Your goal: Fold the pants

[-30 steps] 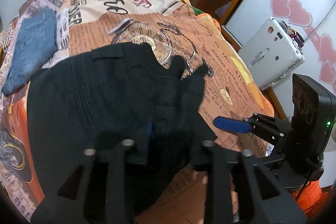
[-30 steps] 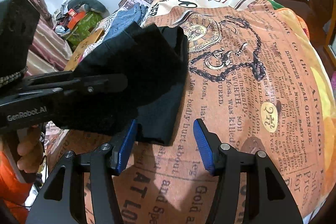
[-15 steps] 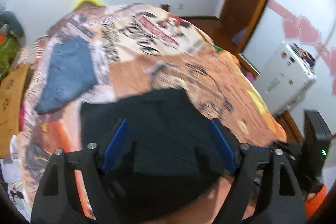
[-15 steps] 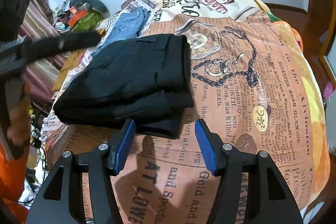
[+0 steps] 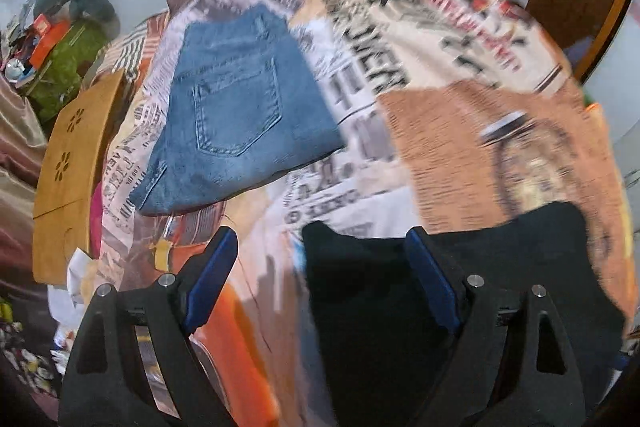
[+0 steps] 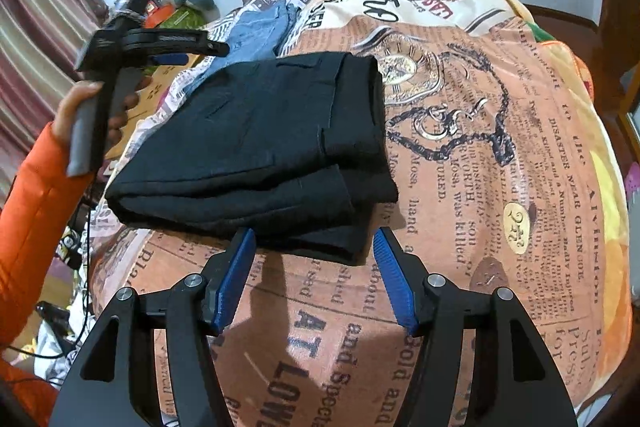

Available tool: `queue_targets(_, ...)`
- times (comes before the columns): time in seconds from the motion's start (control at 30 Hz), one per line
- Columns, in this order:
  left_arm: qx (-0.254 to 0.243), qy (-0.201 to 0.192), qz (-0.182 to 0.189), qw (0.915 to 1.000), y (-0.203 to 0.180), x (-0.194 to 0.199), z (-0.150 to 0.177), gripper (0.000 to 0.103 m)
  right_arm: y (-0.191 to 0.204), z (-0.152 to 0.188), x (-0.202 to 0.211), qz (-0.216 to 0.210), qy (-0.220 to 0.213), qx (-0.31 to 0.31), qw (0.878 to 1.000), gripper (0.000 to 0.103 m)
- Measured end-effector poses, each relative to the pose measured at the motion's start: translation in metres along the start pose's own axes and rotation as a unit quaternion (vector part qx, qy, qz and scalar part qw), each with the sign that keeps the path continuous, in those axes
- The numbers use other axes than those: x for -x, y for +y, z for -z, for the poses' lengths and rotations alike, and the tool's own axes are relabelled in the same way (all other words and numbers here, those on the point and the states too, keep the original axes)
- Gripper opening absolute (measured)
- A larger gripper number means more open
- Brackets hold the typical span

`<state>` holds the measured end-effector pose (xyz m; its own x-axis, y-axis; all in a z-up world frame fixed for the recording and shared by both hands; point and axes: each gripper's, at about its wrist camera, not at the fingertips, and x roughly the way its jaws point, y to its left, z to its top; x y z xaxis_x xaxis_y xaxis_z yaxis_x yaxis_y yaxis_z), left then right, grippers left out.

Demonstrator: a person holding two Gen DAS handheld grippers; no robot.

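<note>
Left tool (image 6: 176, 59) is lifted off the bed (image 6: 500, 155), held by the hand (image 6: 100, 103) at far left, pads spread, nothing between them; in its own view the pants (image 5: 460, 267) sit low right, partly behind the right pad, and that view is motion-blurred. Jeans (image 5: 236, 107) lie folded further back on the left side of the bed, just beside the pants' far edge. Pants (image 6: 260, 151) are a black folded stack left of centre on the bed; top layer sits skewed, so the lower layer pokes out at the near right corner. Right tool (image 6: 312, 275) hangs low at the near edge of the stack, pads apart, gripping nothing, near corner roughly between them but not touched. Fold looks basically done, likely only tidying left. To finish well: nip the protruding near corner with the right tool, tug it in line with the upper layer, press flat; keep the left tool high or use it to pin the far side so the stack doesn't slide. Risk: dragging the whole bundle or opening the fold.
</note>
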<state>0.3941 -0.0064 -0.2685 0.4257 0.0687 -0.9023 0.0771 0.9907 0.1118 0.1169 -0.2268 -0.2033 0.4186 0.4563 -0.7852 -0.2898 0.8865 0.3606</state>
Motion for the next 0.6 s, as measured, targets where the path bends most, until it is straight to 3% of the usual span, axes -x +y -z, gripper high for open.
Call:
queue_targets(0.07,-0.013,0.021,-0.017,0.9996,0.003,-0.021,0.001,0.086,-0.002,-0.001,-0.006,0.003,0.01,0.001,1.0,0.058)
queue_targets(0.2,-0.008,0.03,0.002,0.9995,0.014,-0.042,0.012,0.095,-0.006,-0.008,-0.012,0.002,0.015,0.007,1.0,0.059)
queue_targets(0.43,-0.006,0.033,0.009,0.9994,0.03,-0.038,0.038,0.096,-0.018,-0.027,-0.018,0.024,0.005,0.004,1.0,0.059)
queue_targets(0.6,0.027,0.05,0.035,0.9978,0.051,-0.022,0.07,0.096,-0.033,-0.036,-0.01,0.052,-0.012,-0.013,0.999,0.059)
